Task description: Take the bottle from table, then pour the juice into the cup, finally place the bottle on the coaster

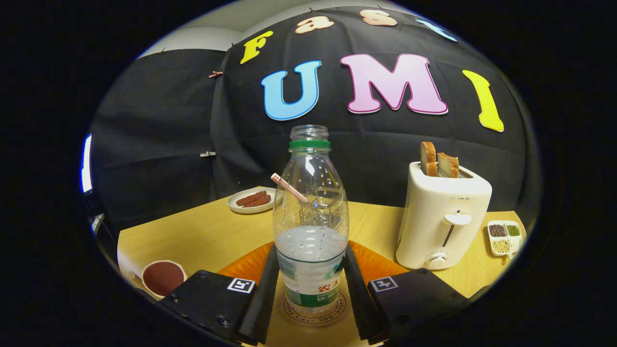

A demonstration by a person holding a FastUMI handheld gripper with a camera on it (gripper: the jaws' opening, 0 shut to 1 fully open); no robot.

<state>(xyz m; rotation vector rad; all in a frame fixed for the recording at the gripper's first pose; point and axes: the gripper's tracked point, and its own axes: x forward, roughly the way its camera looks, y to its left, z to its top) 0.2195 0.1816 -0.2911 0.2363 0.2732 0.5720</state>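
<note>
Your gripper [311,289] has the bottle [311,226] between its fingers [262,299], one on each side of the labelled lower body. Both fingers look to be touching the bottle walls, but I can't tell if they're actually pressing or just alongside.

Bottle is upright, cap off, clear liquid filling roughly the lower half, droplets on the inside wall above that. Its base sits on the round coaster [313,315], which lies on the wooden table [202,236] right between the fingers. An orange mat [371,262] lies just behind the coaster, partly hidden by the bottle.

Far side, seen through the bottle: what looks like a glass cup [318,209] with a striped straw [288,187] sticking out to the left. Too distorted to say more.

Around you:
- Near left: small bowl [163,277] of dark brown stuff, beside the left finger housing.
- Far left: white plate [253,200] with reddish-brown strips.
- Right: white toaster [441,219], two bread slices [437,160] standing up in the slots.
- Far right of the toaster: small divided dish [504,237] with grains or beans.
</note>
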